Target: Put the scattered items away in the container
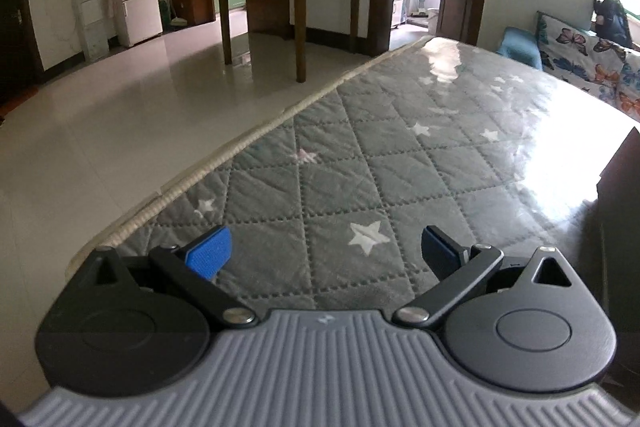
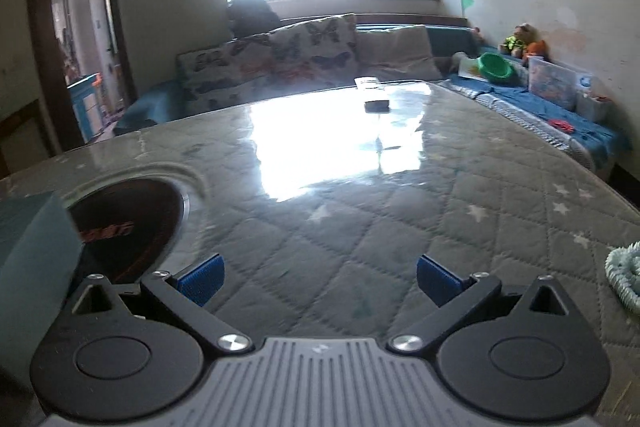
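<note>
The container is not clearly in view, so I can only guess which thing it is. In the right wrist view a teal box-like corner stands just to the left of the right gripper, close to its left finger, and in the left wrist view a dark upright edge rises at the far right; either may be part of it, I cannot tell.

Beginning at the left: the left gripper hangs over the quilted table cover, its blue pads spread wide apart and nothing between them. Ahead of it there is only bare cover, no item to take.

The right gripper is also wide open and empty. To the left of it, beyond the teal corner, a dark round disc lies on the cover. Far ahead, slightly to the right, a small dark flat object lies on the table, and a white flat one just behind it. At the right edge, near the right finger, a pale green coiled thing is partly visible.

To do this step well, I would take the nearest item first, probably the coiled thing, with the right gripper. Turn the wrist so the item sits centred between the pads, come down low over the cover, then close. The surface looks glossy, so a flat item may slide; approach it slowly.
</note>
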